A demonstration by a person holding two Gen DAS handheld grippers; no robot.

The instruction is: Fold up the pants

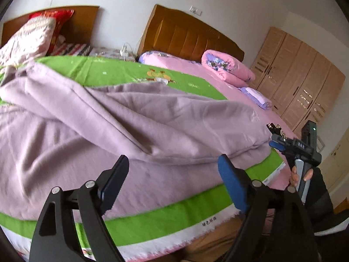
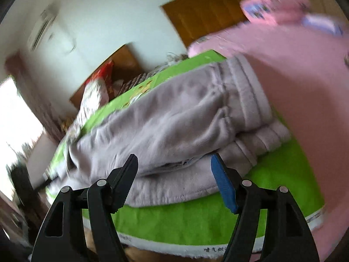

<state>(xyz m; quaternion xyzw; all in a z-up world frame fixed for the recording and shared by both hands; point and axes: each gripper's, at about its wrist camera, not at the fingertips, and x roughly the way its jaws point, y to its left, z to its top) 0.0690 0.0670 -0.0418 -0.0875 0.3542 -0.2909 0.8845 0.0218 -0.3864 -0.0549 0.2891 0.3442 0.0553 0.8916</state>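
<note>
Light purple pants (image 1: 122, 120) lie spread and rumpled on a green mat (image 1: 174, 214) on the bed. In the right wrist view the pants (image 2: 170, 126) show a ribbed waistband (image 2: 250, 91) at the right end. My left gripper (image 1: 173, 166) is open and empty, just above the pants' near edge. My right gripper (image 2: 174, 166) is open and empty, close to the pants' near edge by the waistband. It also shows in the left wrist view (image 1: 274, 139), held in a hand at the pants' right end.
A pink sheet (image 1: 218, 83) covers the bed beyond the mat, with a folded pink quilt (image 1: 226, 67) near the brown headboard (image 1: 187, 35). A wooden wardrobe (image 1: 301, 80) stands at the right. A second bed with pillows (image 1: 32, 37) is at the left.
</note>
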